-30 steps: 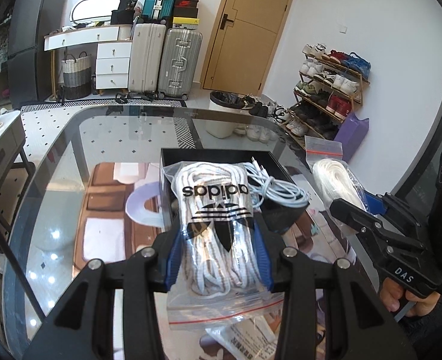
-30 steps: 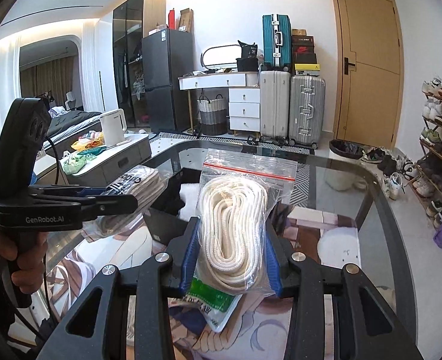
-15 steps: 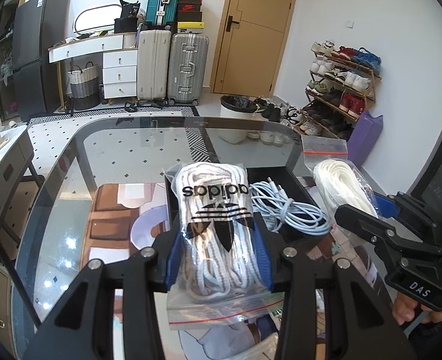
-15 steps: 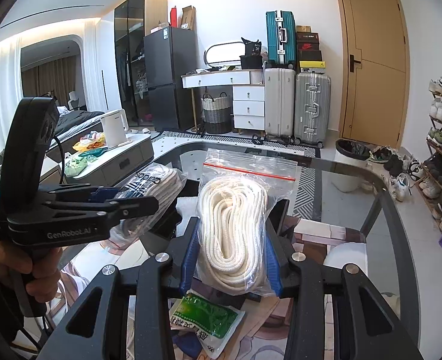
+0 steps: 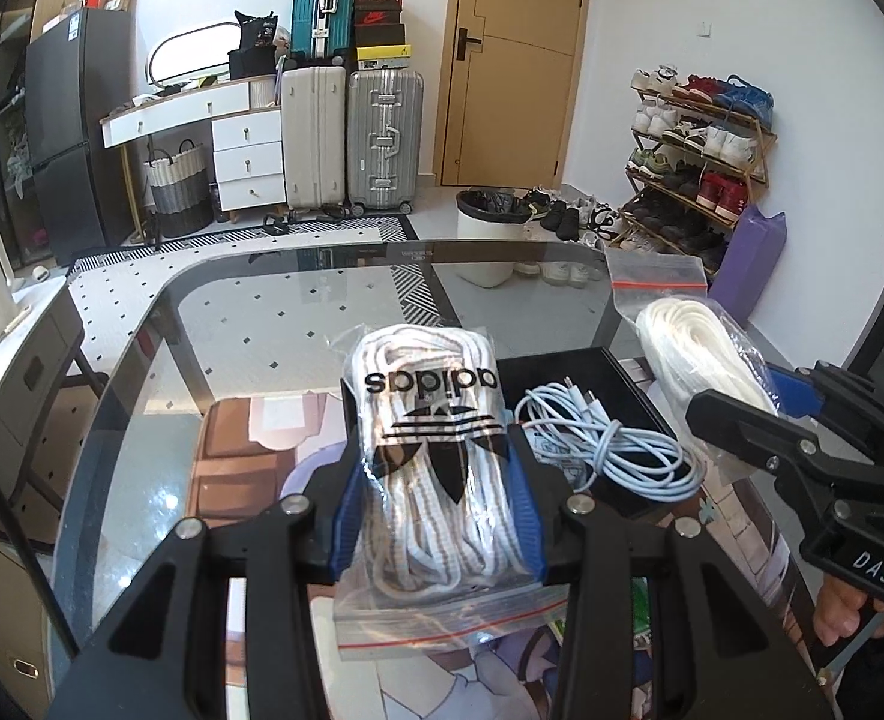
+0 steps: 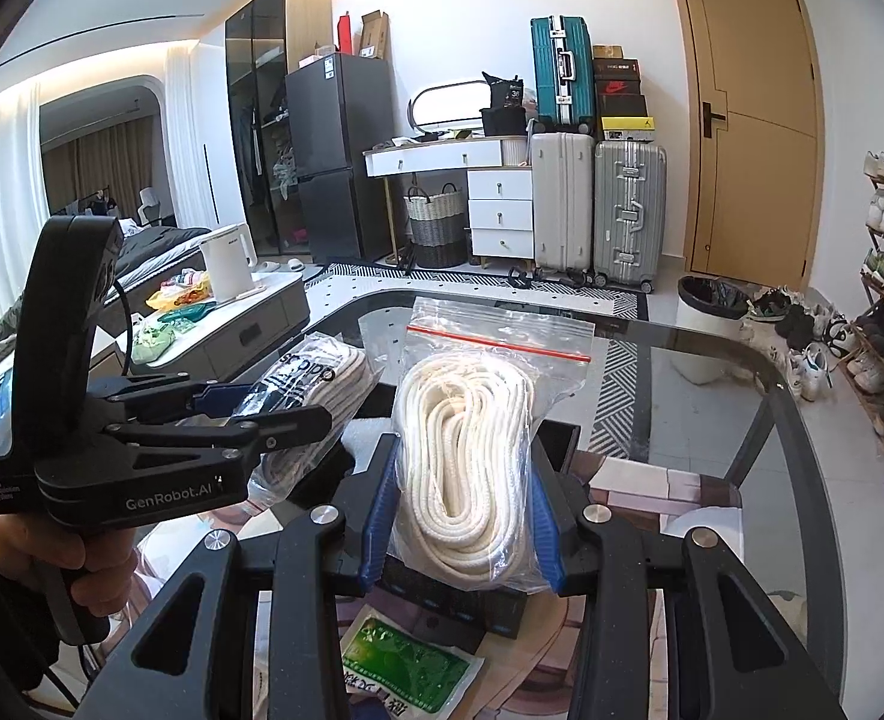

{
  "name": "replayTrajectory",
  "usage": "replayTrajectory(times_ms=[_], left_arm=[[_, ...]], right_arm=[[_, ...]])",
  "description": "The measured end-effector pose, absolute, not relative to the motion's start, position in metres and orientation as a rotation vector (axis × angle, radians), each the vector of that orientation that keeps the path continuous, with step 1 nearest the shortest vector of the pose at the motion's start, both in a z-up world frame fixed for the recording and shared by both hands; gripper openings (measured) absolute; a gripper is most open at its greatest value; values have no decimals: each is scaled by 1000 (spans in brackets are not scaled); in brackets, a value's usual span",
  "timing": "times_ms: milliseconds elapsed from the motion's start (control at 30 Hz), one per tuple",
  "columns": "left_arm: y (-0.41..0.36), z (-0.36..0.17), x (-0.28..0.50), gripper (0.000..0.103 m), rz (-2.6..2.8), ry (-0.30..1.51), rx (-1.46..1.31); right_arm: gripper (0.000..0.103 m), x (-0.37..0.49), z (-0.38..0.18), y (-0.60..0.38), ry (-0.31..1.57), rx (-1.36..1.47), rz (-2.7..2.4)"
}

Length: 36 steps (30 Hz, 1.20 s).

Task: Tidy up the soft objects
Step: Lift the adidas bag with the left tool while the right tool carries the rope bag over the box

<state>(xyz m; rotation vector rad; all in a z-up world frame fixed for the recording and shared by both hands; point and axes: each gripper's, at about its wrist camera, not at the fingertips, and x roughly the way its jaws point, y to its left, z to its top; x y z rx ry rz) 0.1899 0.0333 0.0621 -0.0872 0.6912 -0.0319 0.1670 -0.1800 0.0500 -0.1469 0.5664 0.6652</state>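
My left gripper (image 5: 438, 504) is shut on a clear zip bag of white laces with a black adidas logo (image 5: 435, 456), held above the glass table. My right gripper (image 6: 463, 510) is shut on a clear zip bag of coiled white rope (image 6: 466, 456). That rope bag (image 5: 694, 348) and the right gripper (image 5: 742, 420) show at the right of the left wrist view. The lace bag (image 6: 315, 378) in the left gripper (image 6: 297, 414) shows at the left of the right wrist view. A black open box (image 5: 622, 372) on the table holds a coiled light-blue cable (image 5: 598, 438).
The glass table (image 5: 261, 360) has a picture mat (image 5: 243, 456) under the box. A green packet (image 6: 405, 660) lies on the table near me. A person's hand (image 6: 51, 552) grips the left handle. Suitcases (image 5: 351, 138), a shoe rack (image 5: 700, 138) and a bin (image 5: 490, 234) stand beyond.
Both grippers, each with its bag, have shifted across the table. The black box with the cable has slid right in the left wrist view, and the green packet has come into sight below the rope bag.
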Motion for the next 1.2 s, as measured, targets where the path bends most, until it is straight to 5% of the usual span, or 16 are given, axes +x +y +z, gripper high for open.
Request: replayTrajectory(times_ms=[1200], left_arm=[[47, 37, 214, 42, -43, 746, -122]], right_arm=[[39, 203, 33, -152, 637, -195, 710]])
